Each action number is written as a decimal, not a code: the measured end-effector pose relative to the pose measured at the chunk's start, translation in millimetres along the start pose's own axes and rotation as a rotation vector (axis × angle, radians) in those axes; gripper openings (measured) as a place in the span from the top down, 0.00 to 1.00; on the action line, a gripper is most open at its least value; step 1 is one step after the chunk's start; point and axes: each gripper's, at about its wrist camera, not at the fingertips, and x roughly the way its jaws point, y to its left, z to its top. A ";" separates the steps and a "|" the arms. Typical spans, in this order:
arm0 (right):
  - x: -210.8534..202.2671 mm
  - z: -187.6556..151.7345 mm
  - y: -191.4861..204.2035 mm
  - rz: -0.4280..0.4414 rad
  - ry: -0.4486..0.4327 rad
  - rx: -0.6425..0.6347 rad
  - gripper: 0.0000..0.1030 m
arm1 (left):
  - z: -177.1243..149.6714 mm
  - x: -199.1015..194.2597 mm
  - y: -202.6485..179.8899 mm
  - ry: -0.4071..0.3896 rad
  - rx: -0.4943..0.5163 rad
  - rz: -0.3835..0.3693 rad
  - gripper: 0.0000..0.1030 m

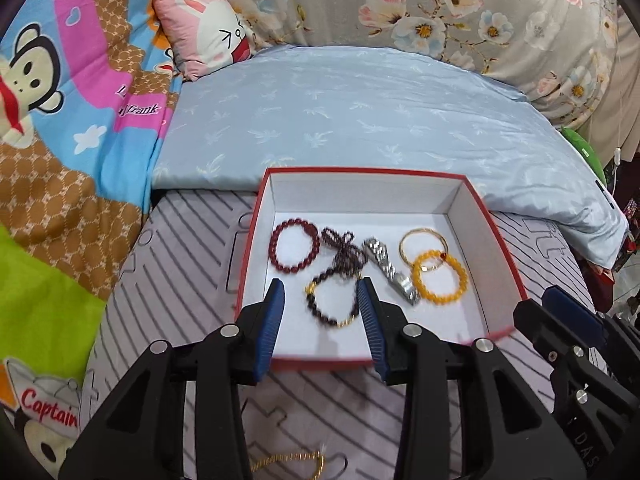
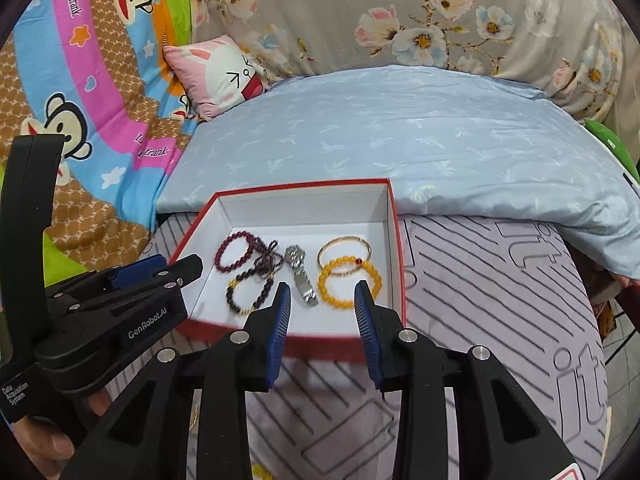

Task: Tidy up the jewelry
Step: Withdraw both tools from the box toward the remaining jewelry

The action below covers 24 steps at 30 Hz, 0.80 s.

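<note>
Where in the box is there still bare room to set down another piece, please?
The box floor is bare along the far wall, behind the bracelets, and in the near right corner beside the yellow bracelet. The middle is crowded: red bracelet, dark beads, watch and gold bangle lie close together.

You see both wrist views in bright, even indoor light with soft, faint shadows and no harsh glare. The white floor of the red box reads clean and slightly washed out. Fisheye lenses bend the bedding into curves and darken each picture's corners into a black ring. The box's near rim and the dark beaded bracelet smear with motion blur. The watch stays fairly sharp.
</note>
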 end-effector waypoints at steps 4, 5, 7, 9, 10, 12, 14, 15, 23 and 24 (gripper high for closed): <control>-22.4 -21.5 1.3 0.000 0.011 0.004 0.68 | -19.9 -20.0 0.5 0.001 0.002 0.010 0.64; -27.3 -27.2 1.4 0.002 0.016 0.009 0.68 | -25.0 -24.2 0.8 0.004 0.001 0.011 0.64; -35.7 -37.1 2.5 0.004 0.025 0.010 0.68 | -35.4 -32.8 0.8 0.010 -0.001 0.009 0.64; -44.6 -48.3 2.7 0.002 0.033 0.012 0.68 | -45.6 -40.8 1.4 0.015 -0.001 0.012 0.64; -47.2 -51.3 2.8 0.005 0.037 0.015 0.68 | -49.0 -42.9 2.1 0.017 -0.004 0.012 0.64; -53.3 -61.7 3.5 0.006 0.048 0.018 0.68 | -58.5 -48.8 4.5 0.026 -0.013 0.008 0.64; -58.9 -73.8 4.3 0.006 0.061 0.016 0.68 | -69.6 -54.1 9.3 0.038 -0.021 0.009 0.64; -60.9 -79.1 3.5 0.008 0.068 0.017 0.68 | -75.2 -55.7 11.3 0.045 -0.025 0.009 0.64; -65.1 -130.5 -4.1 0.014 0.156 0.041 0.68 | -130.4 -59.1 36.9 0.113 -0.064 0.026 0.64; -65.7 -135.8 -4.5 0.015 0.162 0.041 0.68 | -137.7 -59.8 40.3 0.121 -0.072 0.028 0.64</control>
